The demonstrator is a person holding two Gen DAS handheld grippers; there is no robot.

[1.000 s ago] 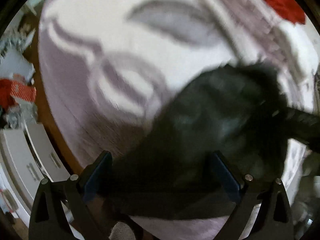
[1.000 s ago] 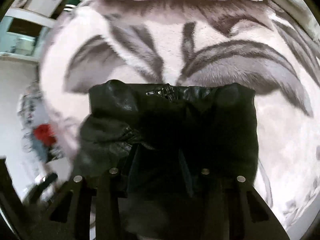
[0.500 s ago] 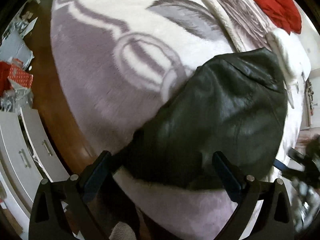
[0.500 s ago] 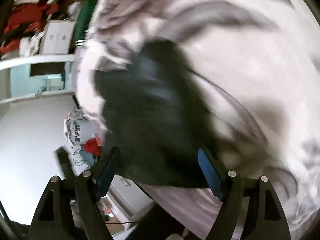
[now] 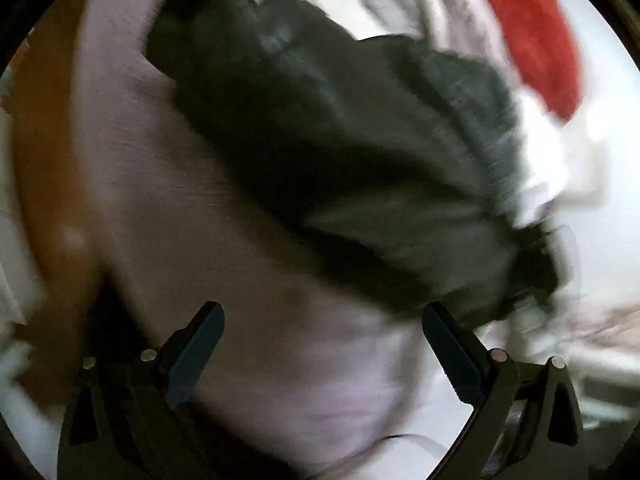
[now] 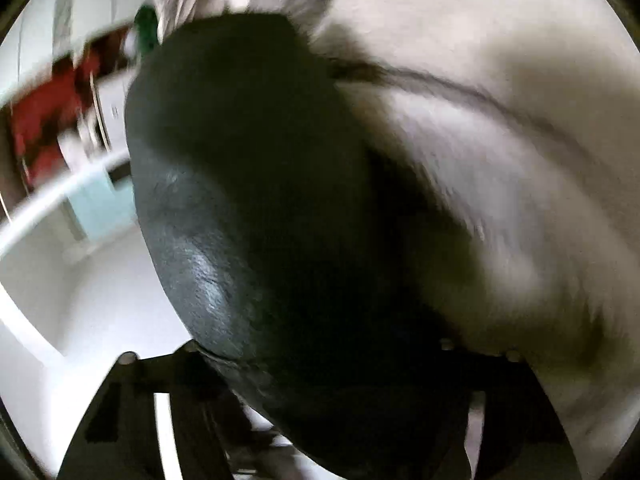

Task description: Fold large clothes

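Note:
A black leather jacket (image 5: pixel 360 160) lies bunched on a grey-and-white patterned blanket (image 5: pixel 200 240); the left wrist view is blurred. My left gripper (image 5: pixel 322 316) is open just short of the jacket's near edge, with only blanket between its fingers. In the right wrist view the jacket (image 6: pixel 260 220) bulges close to the lens and fills the space between the jaws of my right gripper (image 6: pixel 320 360). Those jaws are closing with the jacket between them. The leather hides both pads, so whether they press on it is not visible.
A red cloth (image 5: pixel 532 40) lies at the far end of the bed. Brown wooden floor (image 5: pixel 44 140) runs along the blanket's left edge. Past the bed edge in the right wrist view are a white floor (image 6: pixel 80 320) and shelves with red items (image 6: pixel 40 120).
The left gripper has drawn back and swung, so the jacket is now ahead of its fingers, not between them. The right gripper opened, rolled and dropped low against the jacket's folded edge.

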